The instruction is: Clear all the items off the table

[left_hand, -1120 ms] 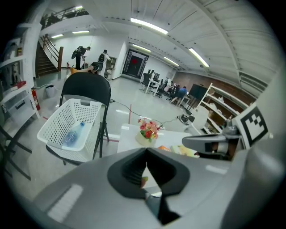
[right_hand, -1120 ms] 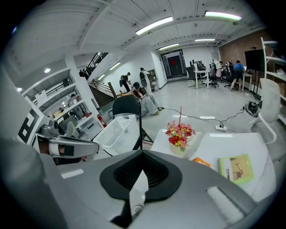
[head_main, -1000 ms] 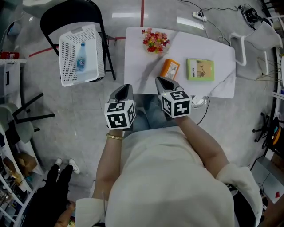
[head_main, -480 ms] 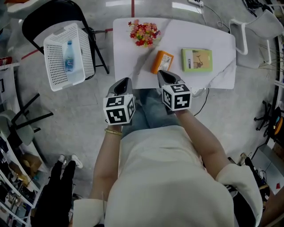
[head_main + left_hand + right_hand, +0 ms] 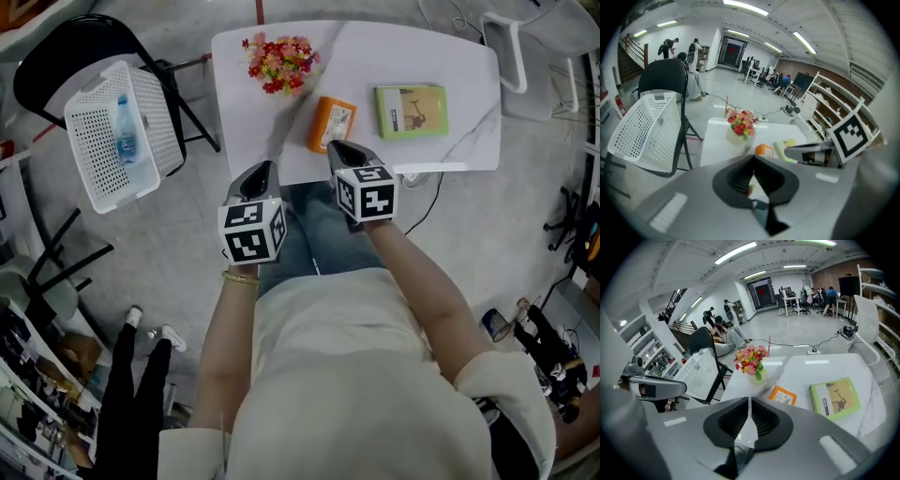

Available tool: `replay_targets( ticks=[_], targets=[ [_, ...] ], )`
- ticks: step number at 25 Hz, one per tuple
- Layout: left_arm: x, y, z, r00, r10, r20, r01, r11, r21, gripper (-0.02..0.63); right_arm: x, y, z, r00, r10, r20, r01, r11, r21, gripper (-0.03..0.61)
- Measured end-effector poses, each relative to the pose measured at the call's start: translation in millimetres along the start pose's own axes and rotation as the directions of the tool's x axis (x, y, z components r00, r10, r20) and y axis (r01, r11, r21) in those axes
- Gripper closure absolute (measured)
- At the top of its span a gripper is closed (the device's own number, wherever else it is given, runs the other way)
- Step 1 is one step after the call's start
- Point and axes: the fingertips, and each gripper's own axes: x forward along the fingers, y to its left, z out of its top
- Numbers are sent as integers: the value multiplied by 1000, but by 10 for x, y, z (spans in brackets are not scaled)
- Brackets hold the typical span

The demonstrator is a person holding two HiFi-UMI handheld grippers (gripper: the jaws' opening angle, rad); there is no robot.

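Three items lie on the white table (image 5: 375, 47), which fills the 12 o'clock part of the head view. A bunch of red and yellow flowers (image 5: 278, 61) stands toward the tabletop's far left corner. An orange box (image 5: 332, 124) lies near the middle of the near edge. A green book (image 5: 411, 111) lies flat at 3 o'clock of the box, near it but apart.

At 10 o'clock a white perforated basket (image 5: 94, 164) sits tilted on a black folding chair (image 5: 66, 47), well apart from the table. A clear water bottle (image 5: 124, 129) with a blue label lies inside it.

Both claws are held side by side over the person's lap, pointing toward 12 o'clock and downward. The left gripper (image 5: 265, 169) has its jaws pressed together with nothing between them. Its tip sits at the table's near edge, at 7 o'clock of the orange box. The right gripper (image 5: 336, 147) is likewise closed and empty. Its tip sits just at 6 o'clock of the orange box; whether it touches the box I cannot tell from above. In the right gripper view the box shows clear ahead of the closed jaws, with the flowers behind at 12 o'clock and the book at 2 o'clock.

A white chair (image 5: 511, 47) stands at the table's 2 o'clock corner.
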Motion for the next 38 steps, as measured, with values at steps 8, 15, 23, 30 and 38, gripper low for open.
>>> replay_targets(
  ticks=[8,15,23,30,38],
  targets=[
    [323,-28,-47,999,-19,-41,19,1000,22,604,322,-222,-214,998,-17,-65,21,998,61,429],
    [574,-7,-114,997,-11,-78,13,1000,19,604,590,-403,-361,994,-49,-98,62,989,133,351],
    [764,28,-149,994,-15,-107,18,1000,23,604,901,-545,-509,987,-71,-144,94,983,158,231],
    [863,139,-210,993,-7,-120,7,1000,0,604,1171,-686,-648,982,-93,-166,127,970,206,162],
    [979,196,-399,988,-3,-156,0,1000,-16,604,1443,-846,-757,973,-118,-196,162,961,225,103]
  ],
)
